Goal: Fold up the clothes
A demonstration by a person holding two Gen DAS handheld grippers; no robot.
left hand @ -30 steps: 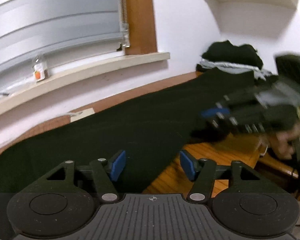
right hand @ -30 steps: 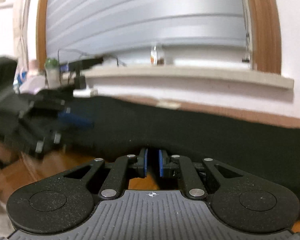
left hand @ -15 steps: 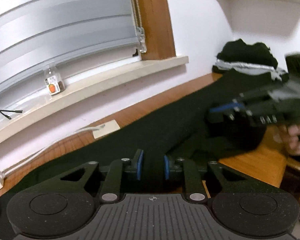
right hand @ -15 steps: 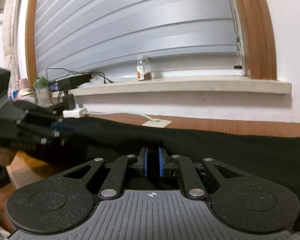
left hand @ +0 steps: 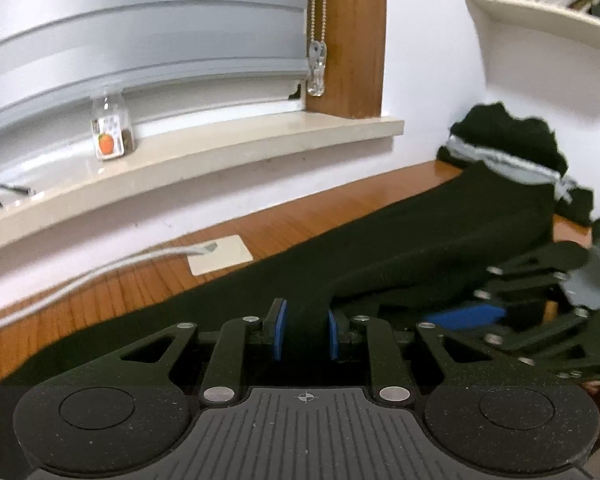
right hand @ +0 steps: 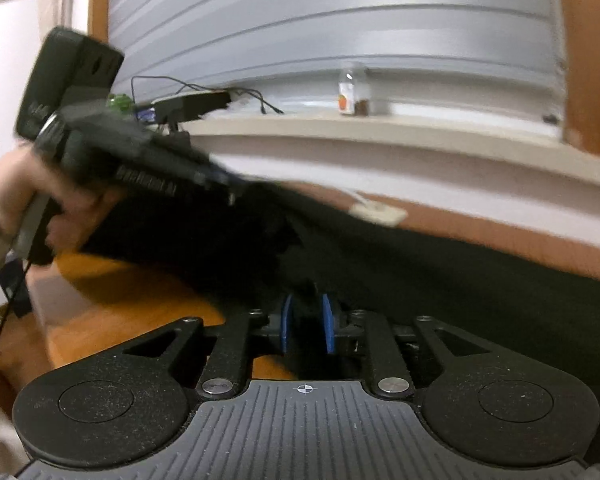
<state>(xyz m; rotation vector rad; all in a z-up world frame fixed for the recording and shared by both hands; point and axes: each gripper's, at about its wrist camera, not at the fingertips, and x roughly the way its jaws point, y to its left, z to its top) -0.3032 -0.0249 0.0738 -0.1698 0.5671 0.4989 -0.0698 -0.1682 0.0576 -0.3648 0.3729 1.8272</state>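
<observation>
A second ago the left gripper (left hand: 303, 334) stood open over bare wood with nothing between its pads; now its jaws are closed on a fold of the black cloth (left hand: 400, 256), which runs up out of the blue pads (left hand: 279, 330) and away toward the right. The bottle (left hand: 112, 126) on the sill (left hand: 228, 152) and the pale plate (left hand: 220, 256) on the desk (left hand: 300, 220) have shifted rightward in the left view since then. The pile (left hand: 508, 148) of dark clothes with one grey band sits in the far right corner under the shelf (left hand: 540, 24), touching the end of the cloth. In the left view the right gripper (left hand: 466, 315) comes in low on the right edge, now just beside the left one, where it was further off before. In the right view the person's hand (right hand: 16, 192) holds the left gripper (right hand: 220, 178) at upper left, nearer than before, with the cloth hanging from it. The right gripper (right hand: 306, 324) was clamped almost flat a second ago; its jaws are now opening, with dark cloth between the pads (right hand: 287, 322), which touch it on both sides. The cloth lies along the desk (right hand: 120, 292) from left to right. Counted: two grippers, one cloth in hand, one pile, one bottle (right hand: 354, 94), one plate (right hand: 378, 213), one hand.
</observation>
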